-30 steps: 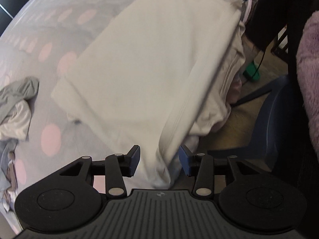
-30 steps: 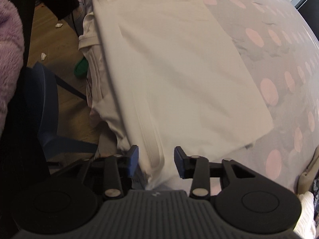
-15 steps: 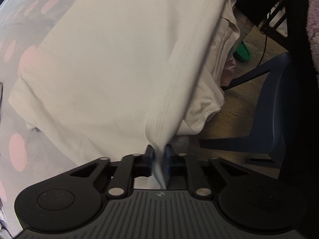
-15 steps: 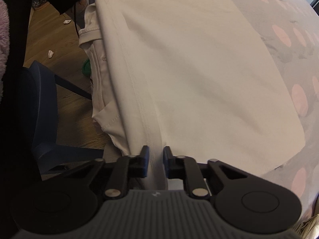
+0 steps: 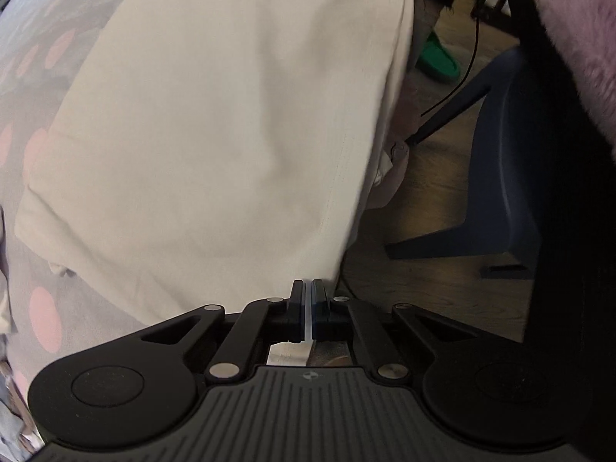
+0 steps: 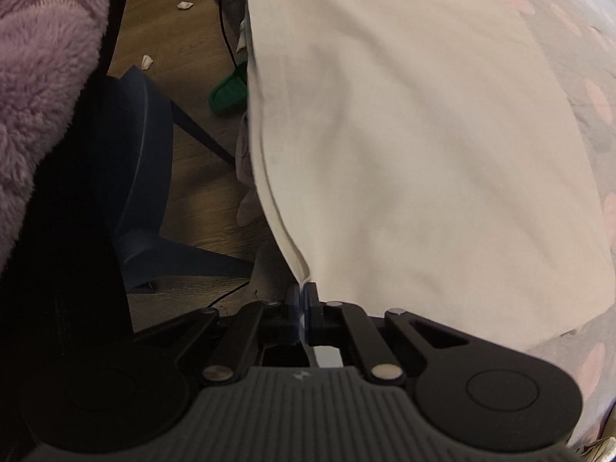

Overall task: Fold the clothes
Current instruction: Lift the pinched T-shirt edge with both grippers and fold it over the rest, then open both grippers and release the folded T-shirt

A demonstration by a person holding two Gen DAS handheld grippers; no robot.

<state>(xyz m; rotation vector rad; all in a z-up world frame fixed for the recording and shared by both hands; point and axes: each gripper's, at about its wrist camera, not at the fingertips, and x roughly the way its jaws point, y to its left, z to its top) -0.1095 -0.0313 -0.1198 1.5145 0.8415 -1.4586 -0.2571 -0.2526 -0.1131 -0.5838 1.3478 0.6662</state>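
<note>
1. Your left gripper points down at the edge of the bed. Its two black fingers are pressed together, and a thin strip of the cream cloth is pinched between them.
2. Those fingers have just been closing, and the cloth's stitched hem is what they closed on.
3. Your right gripper points down too. Its fingers have also just been closing, and now they squeeze the edge of the same cream cloth.
4. The cream cloth is big and folded flat. It lies on the bed cover, which is grey with pink dots.
5. In the left view, the cloth's hem side runs along the edge of the bed, and that is the side you are holding with both grippers.
6. In the right view, the bed cover shows past the far side of the cloth.
7. Under the cream cloth, at the bed's edge, more pale cloth hangs down a little. It is too blurry to tell what it is.
8. Beside the bed is a wooden floor with a dark blue chair on it.
9. A green thing lies on the floor near the bed.
10. A fluffy purple sleeve shows at the side of the right view.
</note>
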